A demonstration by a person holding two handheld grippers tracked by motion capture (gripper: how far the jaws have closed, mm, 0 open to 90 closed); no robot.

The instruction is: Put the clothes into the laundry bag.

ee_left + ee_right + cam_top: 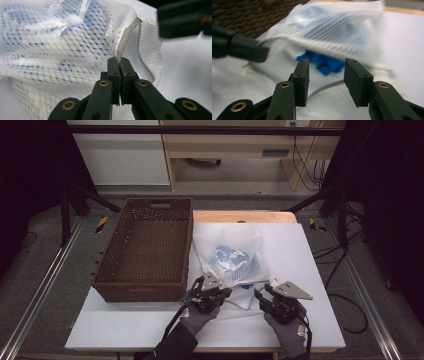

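Note:
A white mesh laundry bag (231, 257) with blue and white cloth inside lies on the white table top (305, 250), right of a brown basket. My left gripper (226, 292) is shut on the bag's zipper edge (120, 53) at its near opening. The right gripper (260, 296) hangs just right of it, open, with nothing between its fingers (353, 80). In the right gripper view a bit of blue cloth (322, 62) pokes out under the lifted mesh bag (329, 30), and the left gripper (262, 55) comes in from the left.
An empty brown wicker basket (145, 250) stands at the table's left, its near wall close to my left gripper. White table surface lies free to the right of the bag and along the front edge (125, 330). Dark frame posts and cables surround the table.

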